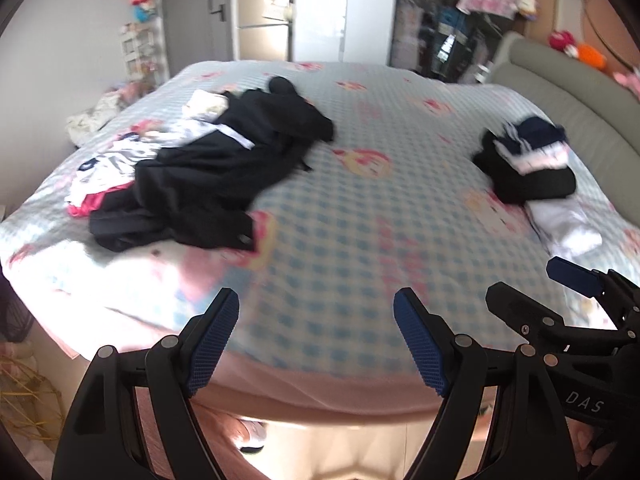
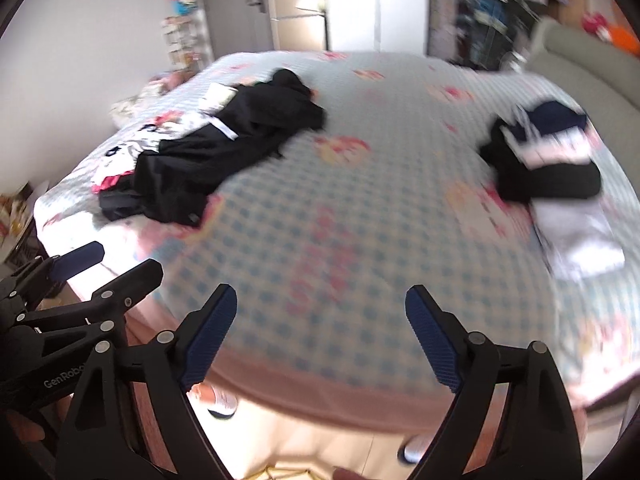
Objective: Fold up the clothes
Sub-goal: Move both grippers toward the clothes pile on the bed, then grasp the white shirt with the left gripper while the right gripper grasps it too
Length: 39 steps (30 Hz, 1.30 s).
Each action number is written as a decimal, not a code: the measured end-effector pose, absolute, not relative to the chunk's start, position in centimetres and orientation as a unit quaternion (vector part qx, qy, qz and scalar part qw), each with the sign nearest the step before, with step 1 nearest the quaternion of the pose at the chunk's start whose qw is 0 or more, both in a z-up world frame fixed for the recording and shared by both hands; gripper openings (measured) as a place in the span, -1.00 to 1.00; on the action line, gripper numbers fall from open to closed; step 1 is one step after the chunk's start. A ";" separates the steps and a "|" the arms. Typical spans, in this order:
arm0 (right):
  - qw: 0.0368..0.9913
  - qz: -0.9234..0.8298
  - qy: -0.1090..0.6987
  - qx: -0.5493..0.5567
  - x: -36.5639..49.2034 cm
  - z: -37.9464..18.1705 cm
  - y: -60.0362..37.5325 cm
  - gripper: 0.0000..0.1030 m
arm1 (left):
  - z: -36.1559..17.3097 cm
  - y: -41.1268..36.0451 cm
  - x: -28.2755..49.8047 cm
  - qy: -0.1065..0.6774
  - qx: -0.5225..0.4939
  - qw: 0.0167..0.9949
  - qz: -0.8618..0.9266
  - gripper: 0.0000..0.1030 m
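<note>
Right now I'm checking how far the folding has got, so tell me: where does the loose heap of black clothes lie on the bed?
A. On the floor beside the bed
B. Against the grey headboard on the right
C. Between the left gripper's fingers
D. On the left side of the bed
D: the loose heap of black clothes sprawls unfolded on the left side of the bed, across from the small stack near the headboard.
</note>
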State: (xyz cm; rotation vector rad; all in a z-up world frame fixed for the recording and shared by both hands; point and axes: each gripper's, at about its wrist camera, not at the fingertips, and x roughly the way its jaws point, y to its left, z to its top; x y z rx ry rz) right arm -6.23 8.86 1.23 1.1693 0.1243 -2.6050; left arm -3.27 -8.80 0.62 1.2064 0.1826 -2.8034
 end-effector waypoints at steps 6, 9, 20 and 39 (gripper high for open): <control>0.196 -0.900 0.057 0.384 -10.7 2.3 2.1 0.71 | 0.6 -15.9 -6.1 0.091 0.389 0.074 -0.914 0.59; 0.215 -0.894 0.056 0.390 -13.3 1.9 -1.2 0.70 | 0.4 -18.8 -7.4 0.103 0.383 0.085 -0.914 0.59; 0.256 -0.874 0.074 0.406 -24.7 0.2 -17.6 0.70 | -3.4 -36.4 -16.4 0.161 0.393 0.178 -0.888 0.59; 0.323 -0.793 0.180 0.485 -41.0 -13.4 -45.0 0.35 | -15.7 -58.6 -27.7 0.217 0.419 0.258 -0.843 0.59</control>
